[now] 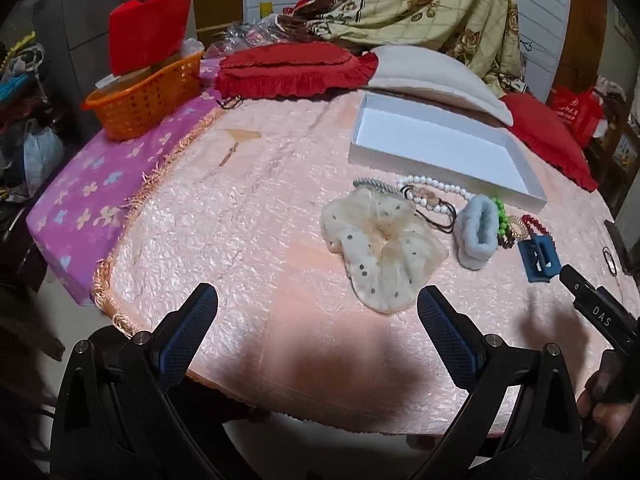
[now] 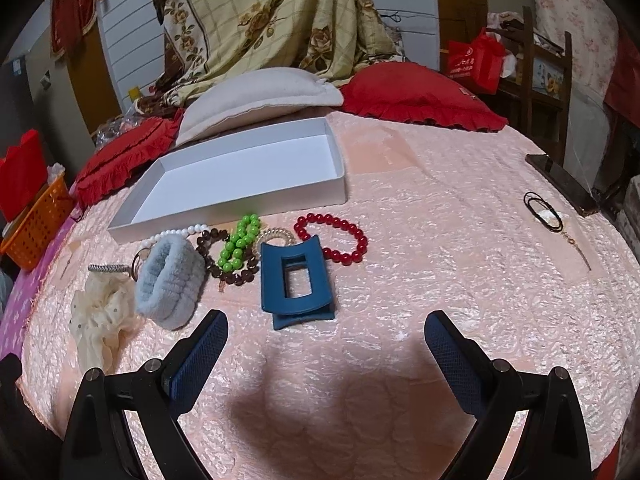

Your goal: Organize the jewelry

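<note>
My left hand-held gripper [image 1: 318, 300] hangs over the near edge of the bed, jaws spread wide, nothing between them. My right hand-held gripper [image 2: 326, 328] is likewise wide apart and empty, above the pink bedspread [image 2: 440, 260].

Just ahead of the right one lies the blue hair claw [image 2: 294, 280]. Touching its far end: a coiled clear hair tie [image 2: 274, 236]; just right of it, the red bead bracelet [image 2: 334, 238]. Left of the claw, the green bead bracelet [image 2: 239, 242] lies over a brown bead bracelet [image 2: 236, 270]. Next left, a pale blue fuzzy band [image 2: 170, 280], then a cream dotted scrunchie [image 1: 380, 240], nearest my left gripper. A white bead string [image 1: 430, 188] and a silver headband [image 1: 370, 182] sit behind these.

Beyond the row: the white box [image 2: 224, 210], open, holding nothing. Well apart to the right, thin black hair ties [image 2: 542, 210] near a dark phone [image 2: 560, 182].
</note>
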{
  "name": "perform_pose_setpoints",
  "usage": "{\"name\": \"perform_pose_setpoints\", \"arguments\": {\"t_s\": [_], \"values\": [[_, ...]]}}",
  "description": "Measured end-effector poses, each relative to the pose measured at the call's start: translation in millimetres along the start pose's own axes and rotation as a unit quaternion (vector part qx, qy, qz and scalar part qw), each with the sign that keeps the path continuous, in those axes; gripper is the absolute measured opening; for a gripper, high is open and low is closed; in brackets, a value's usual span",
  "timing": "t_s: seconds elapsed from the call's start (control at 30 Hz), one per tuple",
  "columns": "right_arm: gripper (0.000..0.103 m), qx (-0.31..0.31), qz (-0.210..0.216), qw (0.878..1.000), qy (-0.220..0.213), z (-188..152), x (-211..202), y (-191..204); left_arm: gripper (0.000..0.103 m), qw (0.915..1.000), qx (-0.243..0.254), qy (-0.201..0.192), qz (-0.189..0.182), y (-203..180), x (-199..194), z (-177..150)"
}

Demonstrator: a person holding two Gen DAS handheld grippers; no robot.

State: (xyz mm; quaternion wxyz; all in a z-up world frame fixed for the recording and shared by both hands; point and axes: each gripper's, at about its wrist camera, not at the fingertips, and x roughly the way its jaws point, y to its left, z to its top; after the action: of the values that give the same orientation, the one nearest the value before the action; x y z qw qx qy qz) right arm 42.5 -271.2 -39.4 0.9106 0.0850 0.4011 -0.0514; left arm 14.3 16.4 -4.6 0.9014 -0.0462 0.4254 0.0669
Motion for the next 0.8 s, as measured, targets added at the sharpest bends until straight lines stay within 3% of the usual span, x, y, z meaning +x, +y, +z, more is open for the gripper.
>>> {"name": "perform_pose_setpoints", "arguments": {"t_s": [0.23, 0.8], "values": [[0.094, -0.019, 0.001, 1.000, 0.003, -2, 3, 7, 0.097, 0.9996, 0.023, 0.018, -0.003, -12, 8, -4], [0.091, -0.030, 0.009, 0.999, 0.013, -6, 11, 13, 0.097, 0.9993, 0.017, 0.033, -0.004, -14, 18, -4]]}}
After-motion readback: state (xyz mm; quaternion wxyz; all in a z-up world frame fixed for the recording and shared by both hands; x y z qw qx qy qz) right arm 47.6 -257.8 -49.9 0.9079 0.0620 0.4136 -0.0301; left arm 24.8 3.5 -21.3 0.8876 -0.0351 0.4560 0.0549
